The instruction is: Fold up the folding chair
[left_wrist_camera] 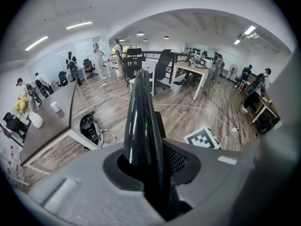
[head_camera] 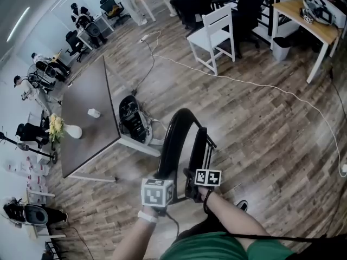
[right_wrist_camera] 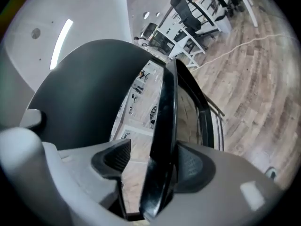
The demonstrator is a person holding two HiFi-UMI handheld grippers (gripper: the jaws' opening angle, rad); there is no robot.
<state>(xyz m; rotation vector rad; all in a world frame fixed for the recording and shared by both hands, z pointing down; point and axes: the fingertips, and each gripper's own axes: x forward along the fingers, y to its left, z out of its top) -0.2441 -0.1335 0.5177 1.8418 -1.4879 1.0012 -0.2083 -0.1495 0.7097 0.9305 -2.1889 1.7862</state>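
Observation:
The black folding chair [head_camera: 176, 140] stands on the wood floor just in front of me, its seat and back drawn close together. My left gripper [head_camera: 162, 176] is shut on the top edge of the chair's curved back [left_wrist_camera: 141, 112], and the left gripper [left_wrist_camera: 149, 166] has both pads pressed against it. My right gripper [head_camera: 194, 183] is beside it at the seat's edge. In the right gripper view the thin black seat panel [right_wrist_camera: 164, 126] passes between the jaws of the right gripper [right_wrist_camera: 155, 161]. The right pad touches the panel, while a gap shows at the left pad. The dark back [right_wrist_camera: 89, 93] fills the left.
A grey table [head_camera: 87, 91] with a white cup [head_camera: 94, 112] and a flower vase [head_camera: 73, 130] stands to the left, with black equipment [head_camera: 133, 118] at its corner. A white chair [head_camera: 214, 34], a wooden desk [head_camera: 309, 20] and a floor cable [head_camera: 260, 83] lie beyond. People sit far left.

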